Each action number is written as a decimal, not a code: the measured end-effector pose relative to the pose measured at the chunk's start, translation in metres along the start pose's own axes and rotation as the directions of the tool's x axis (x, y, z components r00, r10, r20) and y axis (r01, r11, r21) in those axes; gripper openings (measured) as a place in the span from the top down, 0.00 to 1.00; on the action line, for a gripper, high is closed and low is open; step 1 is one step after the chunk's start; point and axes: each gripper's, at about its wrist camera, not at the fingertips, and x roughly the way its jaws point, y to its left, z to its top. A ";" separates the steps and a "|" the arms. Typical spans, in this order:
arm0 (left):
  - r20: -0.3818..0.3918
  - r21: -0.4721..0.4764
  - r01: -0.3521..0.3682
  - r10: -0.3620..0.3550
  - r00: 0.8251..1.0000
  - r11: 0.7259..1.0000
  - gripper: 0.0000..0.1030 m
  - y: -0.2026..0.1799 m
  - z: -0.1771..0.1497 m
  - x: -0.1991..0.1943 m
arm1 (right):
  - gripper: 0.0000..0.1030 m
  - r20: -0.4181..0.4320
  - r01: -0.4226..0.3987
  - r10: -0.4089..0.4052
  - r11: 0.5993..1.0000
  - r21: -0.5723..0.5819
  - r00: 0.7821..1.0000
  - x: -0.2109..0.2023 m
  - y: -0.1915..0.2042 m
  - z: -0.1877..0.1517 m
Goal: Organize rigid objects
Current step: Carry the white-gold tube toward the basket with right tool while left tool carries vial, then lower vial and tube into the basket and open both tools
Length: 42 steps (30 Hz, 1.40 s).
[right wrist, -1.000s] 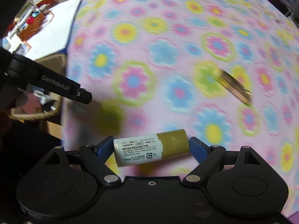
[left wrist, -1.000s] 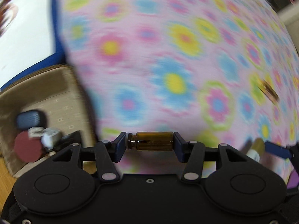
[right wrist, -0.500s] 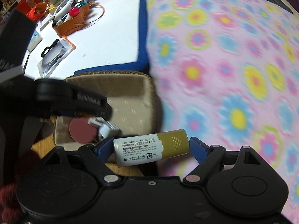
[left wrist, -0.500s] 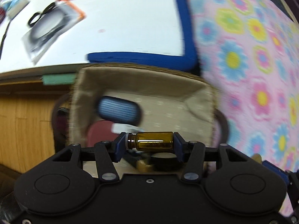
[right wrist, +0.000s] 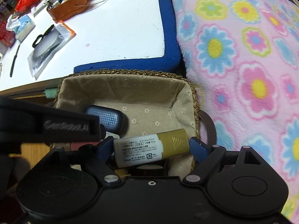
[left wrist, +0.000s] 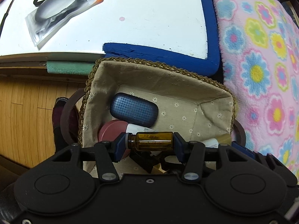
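My left gripper (left wrist: 148, 143) is shut on a small amber glass bottle (left wrist: 154, 141), held sideways above the near part of a woven, cloth-lined basket (left wrist: 149, 74). My right gripper (right wrist: 151, 147) is shut on a white tube with a gold cap (right wrist: 151, 147), also held over the basket (right wrist: 130, 78). In the basket lie a blue grid-patterned case (left wrist: 134, 112), a maroon round lid (left wrist: 112, 130) and other small items, partly hidden by the grippers. The left gripper's body (right wrist: 48, 125) crosses the right wrist view at left.
A pink flowered blanket (left wrist: 261, 65) lies right of the basket. A white tabletop with a blue foam edge (left wrist: 158, 54) is behind it, holding a bagged black item (left wrist: 58, 13) and an orange pouch (right wrist: 72, 7). Wooden floor (left wrist: 24, 115) is at left.
Both grippers have swung left from over the blanket to over the basket, still holding the bottle and the tube. The basket now fills the middle of both views.
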 end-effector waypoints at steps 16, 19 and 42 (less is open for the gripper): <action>0.062 -0.070 -0.028 0.032 0.998 0.997 0.39 0.008 0.005 -0.005 | 0.18 0.169 0.116 -0.108 0.993 -0.036 0.980 0.028 0.014 -0.004; 0.099 -0.091 -0.052 0.061 0.993 0.995 0.37 0.013 0.006 -0.013 | 0.18 0.218 0.116 -0.106 0.993 -0.037 0.970 0.035 0.018 -0.004; 0.183 -0.285 -0.021 0.076 0.980 0.958 0.32 0.061 0.013 -0.031 | 0.00 0.200 0.283 -0.256 0.952 -0.116 0.946 0.116 0.056 0.016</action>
